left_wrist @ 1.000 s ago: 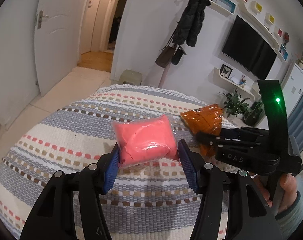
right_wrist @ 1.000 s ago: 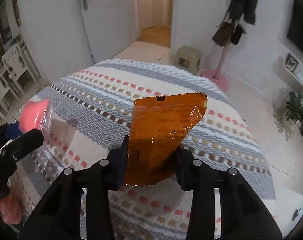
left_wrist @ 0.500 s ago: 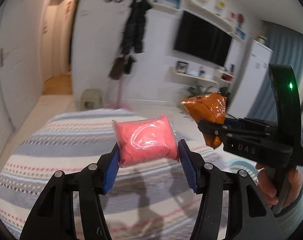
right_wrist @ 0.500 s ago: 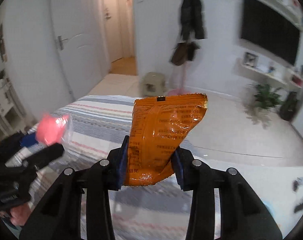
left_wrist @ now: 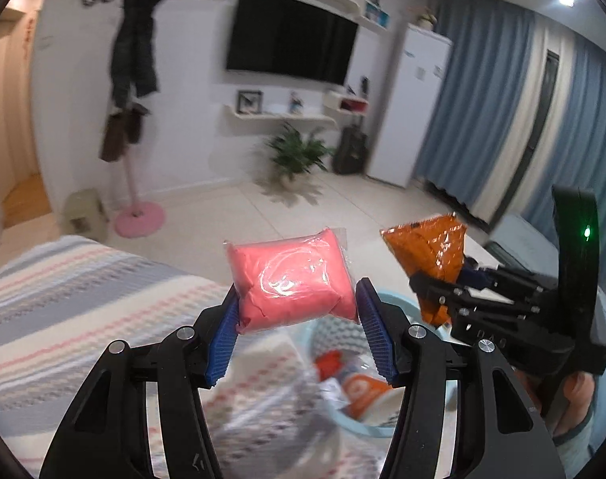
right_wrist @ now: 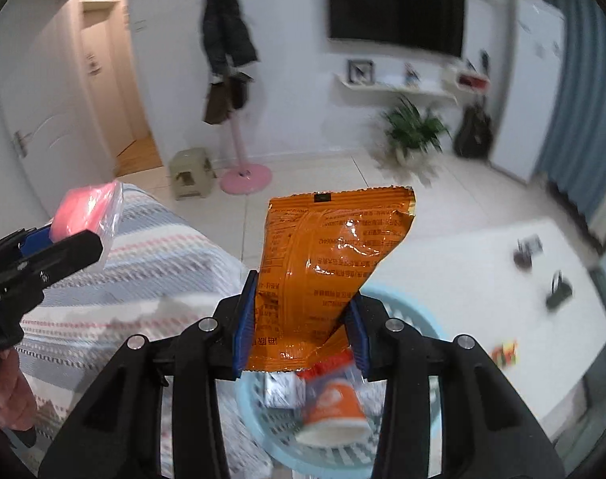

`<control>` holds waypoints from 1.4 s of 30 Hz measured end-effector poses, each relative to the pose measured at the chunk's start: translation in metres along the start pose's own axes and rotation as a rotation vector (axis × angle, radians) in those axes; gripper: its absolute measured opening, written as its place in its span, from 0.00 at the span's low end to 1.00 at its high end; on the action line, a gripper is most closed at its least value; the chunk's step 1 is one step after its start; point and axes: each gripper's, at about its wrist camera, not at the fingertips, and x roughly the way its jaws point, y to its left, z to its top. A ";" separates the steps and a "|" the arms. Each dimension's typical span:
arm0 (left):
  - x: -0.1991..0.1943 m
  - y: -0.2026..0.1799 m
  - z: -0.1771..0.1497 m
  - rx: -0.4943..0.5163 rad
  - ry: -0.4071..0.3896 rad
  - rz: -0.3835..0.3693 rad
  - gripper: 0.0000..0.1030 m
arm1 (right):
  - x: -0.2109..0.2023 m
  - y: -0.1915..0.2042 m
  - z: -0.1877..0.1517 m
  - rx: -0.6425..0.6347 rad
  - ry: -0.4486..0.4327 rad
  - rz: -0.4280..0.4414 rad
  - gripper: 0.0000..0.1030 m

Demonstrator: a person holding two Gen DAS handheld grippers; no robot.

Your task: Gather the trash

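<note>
Your orange crinkled foil snack wrapper [right_wrist: 326,275], pinched low by the right gripper [right_wrist: 301,329], stands above the pale blue plastic basket [right_wrist: 422,307]. The pink plastic-wrapped pouch [left_wrist: 291,279], squeezed between the left gripper [left_wrist: 297,331] fingers, hangs nearer the basket's left rim, beside the striped bed [left_wrist: 75,303]; release early and it could miss.

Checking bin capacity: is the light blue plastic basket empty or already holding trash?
Holding trash. The light blue plastic basket contains an orange-and-white paper cup and a silvery wrapper.
</note>
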 end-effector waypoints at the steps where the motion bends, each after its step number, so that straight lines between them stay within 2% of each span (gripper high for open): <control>1: 0.008 -0.006 -0.003 0.008 0.019 -0.013 0.53 | 0.000 -0.015 -0.010 0.026 0.020 -0.003 0.36; 6: 0.061 -0.026 -0.023 -0.002 0.171 -0.126 0.54 | 0.025 -0.045 -0.060 0.109 0.140 -0.027 0.40; 12: 0.095 -0.037 -0.043 0.031 0.249 -0.140 0.58 | 0.047 -0.059 -0.090 0.168 0.217 -0.034 0.42; 15: 0.102 -0.038 -0.046 0.032 0.256 -0.135 0.61 | 0.051 -0.065 -0.093 0.187 0.221 -0.039 0.57; 16: 0.103 -0.039 -0.045 0.031 0.256 -0.132 0.65 | 0.052 -0.067 -0.092 0.190 0.220 -0.040 0.58; 18: 0.101 -0.036 -0.043 0.023 0.249 -0.126 0.71 | 0.050 -0.073 -0.093 0.205 0.217 -0.049 0.65; 19: 0.098 -0.036 -0.043 0.018 0.244 -0.125 0.74 | 0.048 -0.075 -0.094 0.218 0.217 -0.050 0.65; 23: 0.090 -0.031 -0.042 -0.004 0.228 -0.119 0.76 | 0.047 -0.090 -0.094 0.248 0.208 -0.053 0.66; 29: 0.056 -0.021 -0.042 -0.020 0.176 -0.096 0.76 | 0.027 -0.085 -0.093 0.268 0.177 -0.050 0.69; 36: -0.010 -0.014 -0.037 -0.008 0.032 -0.013 0.81 | -0.016 -0.039 -0.073 0.166 0.060 -0.047 0.69; 42: -0.065 -0.001 -0.045 -0.012 -0.075 0.095 0.92 | -0.058 0.011 -0.063 0.116 -0.075 -0.031 0.69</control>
